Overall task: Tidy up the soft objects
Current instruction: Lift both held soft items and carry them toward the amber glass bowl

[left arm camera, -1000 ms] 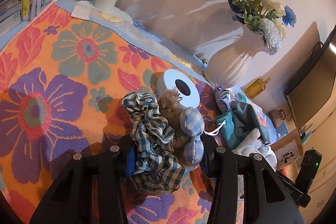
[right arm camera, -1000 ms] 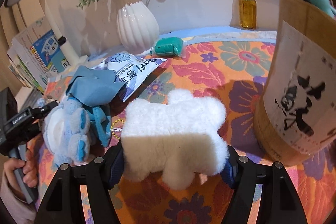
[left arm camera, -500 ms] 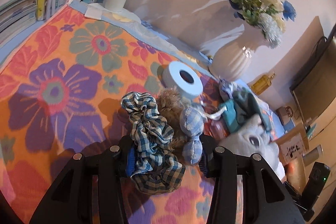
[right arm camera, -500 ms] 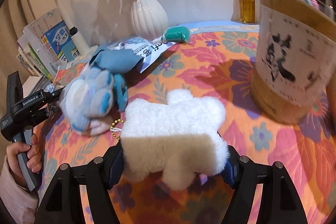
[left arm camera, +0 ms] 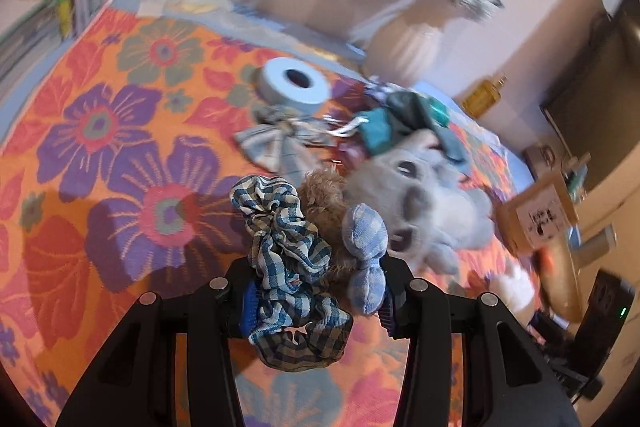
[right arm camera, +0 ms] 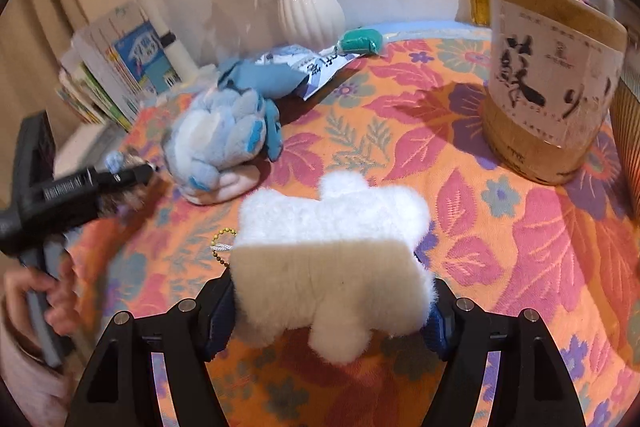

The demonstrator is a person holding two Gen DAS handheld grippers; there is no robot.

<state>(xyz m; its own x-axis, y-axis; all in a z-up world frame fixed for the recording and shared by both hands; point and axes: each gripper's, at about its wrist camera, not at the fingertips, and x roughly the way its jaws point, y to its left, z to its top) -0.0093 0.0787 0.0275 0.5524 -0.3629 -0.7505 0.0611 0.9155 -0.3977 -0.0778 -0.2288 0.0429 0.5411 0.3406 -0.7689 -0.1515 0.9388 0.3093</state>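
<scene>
Over the flowered worktop [right arm camera: 520, 227], the left tool [left arm camera: 316, 301] is pinching a checked scrunchie [left arm camera: 288, 259] together with a small fuzzy toy with a gingham bow [left arm camera: 366, 247], both lifted clear of the cloth. The right tool [right arm camera: 332, 311] is clamping a white plush [right arm camera: 332, 251], jaws spread wide around it. A blue plush [right arm camera: 218, 143], a grey bow [left arm camera: 280, 139] and teal fabric [left arm camera: 400, 123] are lying loose (nothing looks sorted yet), so most of the tidying seems left; the cardboard tub [right arm camera: 552, 87] may be the destination.
</scene>
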